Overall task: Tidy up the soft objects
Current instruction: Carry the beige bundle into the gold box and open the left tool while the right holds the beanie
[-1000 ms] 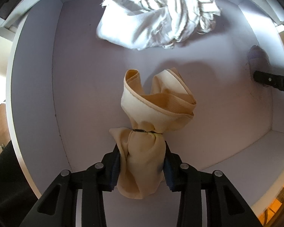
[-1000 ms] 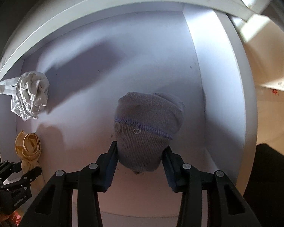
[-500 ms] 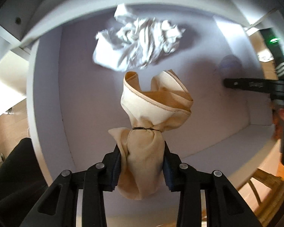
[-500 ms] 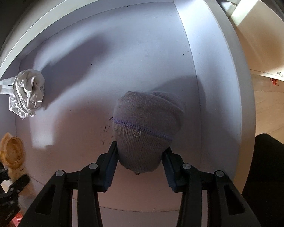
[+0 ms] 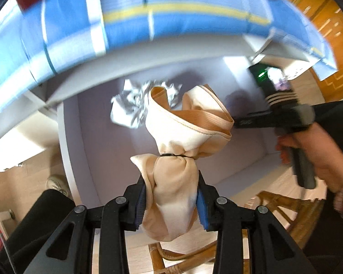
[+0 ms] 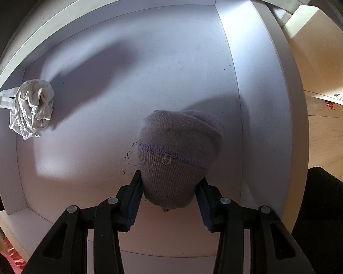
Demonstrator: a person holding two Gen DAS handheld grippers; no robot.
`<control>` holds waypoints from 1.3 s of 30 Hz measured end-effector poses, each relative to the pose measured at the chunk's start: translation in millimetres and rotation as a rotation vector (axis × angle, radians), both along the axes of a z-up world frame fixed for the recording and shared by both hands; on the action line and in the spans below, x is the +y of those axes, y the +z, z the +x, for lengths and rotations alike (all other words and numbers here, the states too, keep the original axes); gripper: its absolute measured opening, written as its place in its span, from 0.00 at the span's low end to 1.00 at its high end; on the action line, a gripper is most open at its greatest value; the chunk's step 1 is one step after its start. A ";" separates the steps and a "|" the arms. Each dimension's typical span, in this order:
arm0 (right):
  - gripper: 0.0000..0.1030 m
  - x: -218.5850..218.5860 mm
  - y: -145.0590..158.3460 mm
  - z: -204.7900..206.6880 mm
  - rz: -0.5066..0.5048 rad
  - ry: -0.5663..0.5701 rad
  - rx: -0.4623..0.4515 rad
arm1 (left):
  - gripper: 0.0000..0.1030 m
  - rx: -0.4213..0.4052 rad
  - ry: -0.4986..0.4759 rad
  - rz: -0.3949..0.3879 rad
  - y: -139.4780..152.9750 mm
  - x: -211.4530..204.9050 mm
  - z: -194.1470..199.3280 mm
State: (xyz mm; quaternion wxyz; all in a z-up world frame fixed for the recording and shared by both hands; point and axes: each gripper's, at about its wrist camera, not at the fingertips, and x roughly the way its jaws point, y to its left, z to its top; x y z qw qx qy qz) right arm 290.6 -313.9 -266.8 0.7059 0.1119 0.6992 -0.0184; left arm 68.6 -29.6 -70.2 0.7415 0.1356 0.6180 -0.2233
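Note:
My left gripper [image 5: 171,197] is shut on a cream cloth bundle [image 5: 180,150] tied with a black band, held in front of a white shelf compartment [image 5: 98,137]. A crumpled white cloth [image 5: 135,105] lies at the compartment's back; it also shows at the left in the right wrist view [image 6: 32,108]. My right gripper [image 6: 169,194] is shut on a grey knitted sock [image 6: 178,157] with a purple seam, low over the compartment floor [image 6: 103,148]. The right gripper's body and the hand holding it [image 5: 308,141] show at the right of the left wrist view.
A blue cloth with a yellow stripe [image 5: 148,22] lies on the shelf top. The compartment's right wall [image 6: 263,114] stands close beside the sock. A wicker chair [image 5: 274,207] and wooden floor [image 5: 25,182] lie below the shelf. Dark specks [image 6: 128,157] dot the floor.
My left gripper has pulled back out of the compartment with the cream bundle; the white cloth now looks farther away. The right gripper has stayed put with the sock.

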 end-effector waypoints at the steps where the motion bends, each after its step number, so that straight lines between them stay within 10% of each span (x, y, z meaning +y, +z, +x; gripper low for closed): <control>1: 0.43 1.4 -0.9 -0.7 -0.001 0.003 0.000 | 0.36 -0.008 -0.003 -0.009 8.0 1.1 0.5; 27: 0.43 -15.0 22.0 -2.2 0.019 -0.013 -0.003 | 0.36 -0.257 0.104 -0.224 252.1 -3.1 87.1; 39: 0.43 -26.4 21.4 -0.7 0.057 -0.048 0.004 | 0.36 -0.177 0.248 -0.259 228.0 -21.2 143.3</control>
